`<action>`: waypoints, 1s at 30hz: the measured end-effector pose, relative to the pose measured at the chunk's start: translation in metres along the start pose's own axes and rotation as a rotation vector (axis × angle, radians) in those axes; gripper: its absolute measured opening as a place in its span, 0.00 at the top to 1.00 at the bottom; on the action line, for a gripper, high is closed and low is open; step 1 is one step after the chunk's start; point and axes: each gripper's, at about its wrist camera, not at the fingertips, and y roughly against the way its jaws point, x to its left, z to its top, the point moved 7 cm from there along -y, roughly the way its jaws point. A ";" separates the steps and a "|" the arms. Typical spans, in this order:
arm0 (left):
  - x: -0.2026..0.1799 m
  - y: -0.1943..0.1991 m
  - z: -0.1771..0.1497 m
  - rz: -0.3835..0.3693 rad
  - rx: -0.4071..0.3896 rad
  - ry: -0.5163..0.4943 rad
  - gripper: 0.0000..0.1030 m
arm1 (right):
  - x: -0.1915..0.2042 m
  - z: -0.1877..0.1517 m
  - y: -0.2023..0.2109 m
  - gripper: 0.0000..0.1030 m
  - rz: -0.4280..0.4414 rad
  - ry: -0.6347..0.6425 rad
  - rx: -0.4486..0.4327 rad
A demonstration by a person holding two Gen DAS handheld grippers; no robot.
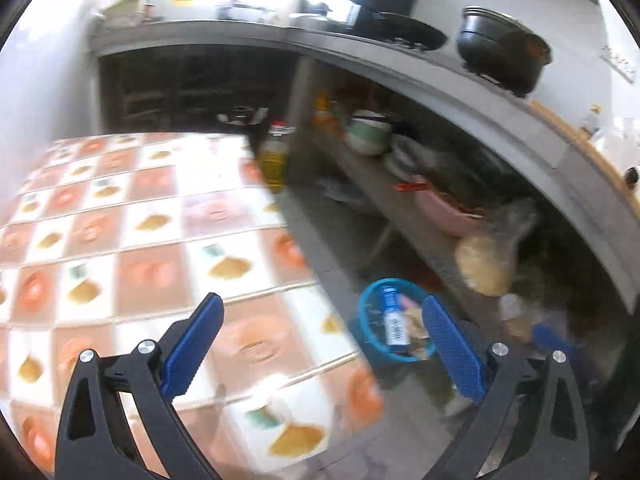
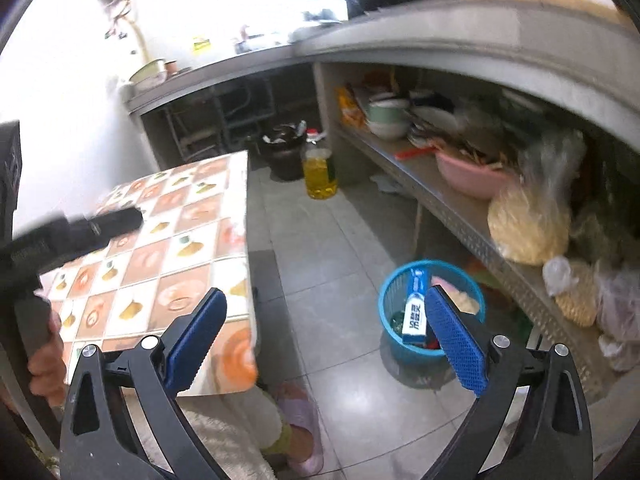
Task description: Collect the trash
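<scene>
- Blue ribbed pads on my right gripper (image 2: 326,336) stood at their widest, nothing between them, pointing down at the grey tiled floor (image 2: 332,236).
- My left gripper (image 1: 322,346) was spread just as wide and empty, hanging over the edge of the table covered in an orange-and-white checked oilcloth (image 1: 132,240).
- Beyond both ran the long grey concrete counter (image 2: 480,46) with its lower shelf (image 2: 460,204), crowded with a pink plastic basin (image 2: 466,176), stacked bowls and bags of pale food.
- On the floor just beside that shelf stood the round blue plastic mesh waste basket (image 2: 394,296), well apart from the table.
- Inside it lay the blue-and-white toothpaste box (image 2: 414,308), leaning on end against the rim among other scraps, touched by neither gripper.
- Further back stood a clear bottle of yellow cooking oil (image 2: 319,174) next to a dark bin (image 2: 285,156).
- My left hand (image 2: 48,364) gripped its black handle at the edge of the right view.
</scene>
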 end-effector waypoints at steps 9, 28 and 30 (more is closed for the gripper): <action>0.048 0.034 -0.023 0.260 -0.075 -0.018 0.06 | 0.044 -0.007 0.003 0.08 0.022 0.061 -0.015; 0.083 0.030 -0.077 0.391 0.090 0.088 0.05 | 0.069 -0.023 -0.003 0.08 -0.044 0.176 0.000; 0.077 0.029 -0.078 0.385 0.094 0.062 0.05 | 0.067 -0.025 -0.004 0.08 -0.042 0.162 0.008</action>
